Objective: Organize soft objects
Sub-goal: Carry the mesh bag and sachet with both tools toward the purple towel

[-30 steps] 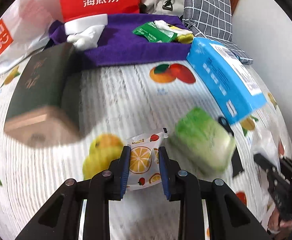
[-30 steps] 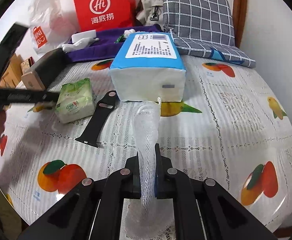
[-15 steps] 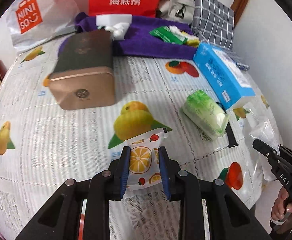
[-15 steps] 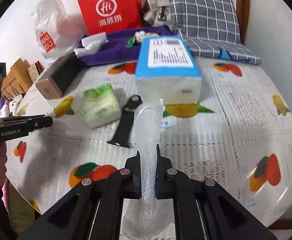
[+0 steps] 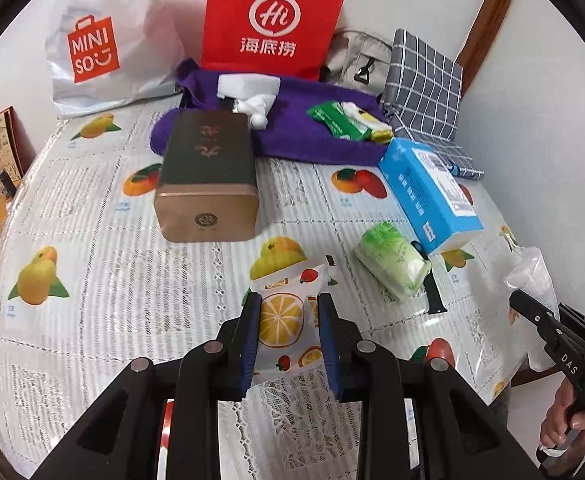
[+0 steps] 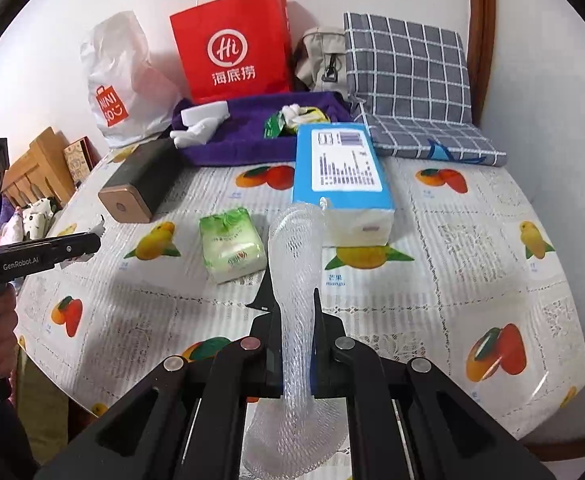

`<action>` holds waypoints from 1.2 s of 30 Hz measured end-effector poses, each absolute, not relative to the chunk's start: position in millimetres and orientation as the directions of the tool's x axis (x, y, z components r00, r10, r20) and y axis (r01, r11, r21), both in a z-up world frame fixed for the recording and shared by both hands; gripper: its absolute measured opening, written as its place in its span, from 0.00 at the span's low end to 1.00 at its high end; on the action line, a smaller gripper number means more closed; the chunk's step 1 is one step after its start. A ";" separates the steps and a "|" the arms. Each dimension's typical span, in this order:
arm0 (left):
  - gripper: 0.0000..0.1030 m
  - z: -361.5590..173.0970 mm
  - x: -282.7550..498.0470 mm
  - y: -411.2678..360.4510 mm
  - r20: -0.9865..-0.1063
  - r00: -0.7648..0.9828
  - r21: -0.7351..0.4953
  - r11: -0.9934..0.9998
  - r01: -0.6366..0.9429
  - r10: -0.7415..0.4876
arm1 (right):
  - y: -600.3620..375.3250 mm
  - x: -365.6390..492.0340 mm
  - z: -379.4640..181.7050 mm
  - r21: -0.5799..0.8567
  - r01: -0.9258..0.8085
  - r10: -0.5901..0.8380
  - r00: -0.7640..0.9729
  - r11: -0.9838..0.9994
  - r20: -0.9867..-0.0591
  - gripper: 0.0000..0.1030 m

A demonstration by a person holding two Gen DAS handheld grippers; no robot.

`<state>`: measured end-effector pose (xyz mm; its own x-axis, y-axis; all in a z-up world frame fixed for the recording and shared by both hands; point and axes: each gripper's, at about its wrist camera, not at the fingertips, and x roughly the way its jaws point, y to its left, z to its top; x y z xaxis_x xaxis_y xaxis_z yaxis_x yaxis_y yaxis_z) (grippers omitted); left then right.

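We hold a white fruit-printed pouch (image 5: 282, 316) clenched in our left gripper (image 5: 290, 336) above the counter (image 5: 104, 280); our right gripper (image 6: 296, 344) pinches a clear foam net sleeve (image 6: 298, 264), also aloft.

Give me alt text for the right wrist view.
The right gripper is shut on a white foam net above a fruit-print table, with tissue packs ahead and bags by the wall.
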<state>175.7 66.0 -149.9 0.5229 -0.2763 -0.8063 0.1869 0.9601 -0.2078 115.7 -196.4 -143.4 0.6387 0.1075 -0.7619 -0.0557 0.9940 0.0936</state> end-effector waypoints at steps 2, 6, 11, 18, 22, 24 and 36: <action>0.26 -144.7 175.2 68.4 -0.800 0.532 -0.210 0.960 0.187 -0.278 | -194.9 115.2 -137.4 0.089 -0.058 0.106 0.647 0.994 -0.755 0.07; 0.26 -134.9 176.4 73.9 -0.790 0.549 -0.210 0.961 0.178 -0.274 | -191.0 118.1 -125.8 0.079 -0.069 0.105 0.662 0.995 -0.742 0.07; 0.26 -125.4 185.4 77.1 -0.782 0.565 -0.199 0.964 0.176 -0.264 | -187.8 131.0 -110.2 0.064 -0.084 0.104 0.688 0.994 -0.718 0.07; 0.26 -112.1 210.9 78.1 -0.774 0.585 -0.178 0.970 0.168 -0.243 | -192.4 161.7 -89.9 0.076 -0.095 0.121 0.719 0.993 -0.684 0.07; 0.26 -101.8 229.5 76.1 -0.764 0.602 -0.163 0.972 0.168 -0.232 | -197.7 185.9 -79.2 0.106 -0.103 0.148 0.730 0.989 -0.667 0.07; 0.26 -97.0 237.2 74.2 -0.758 0.613 -0.152 0.974 0.169 -0.225 | -198.6 199.4 -75.0 0.107 -0.103 0.148 0.731 0.989 -0.666 0.07; 0.26 -73.8 295.2 73.8 -0.735 0.661 -0.098 0.988 0.120 -0.154 | -191.9 276.0 -60.9 0.092 -0.155 0.177 0.742 0.984 -0.646 0.07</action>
<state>295.2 73.8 -73.8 0.6607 -0.1536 -0.7348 0.1202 0.9879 -0.0984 276.0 -191.9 -60.9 0.7423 0.1771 -0.6462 -0.1545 0.9837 0.0922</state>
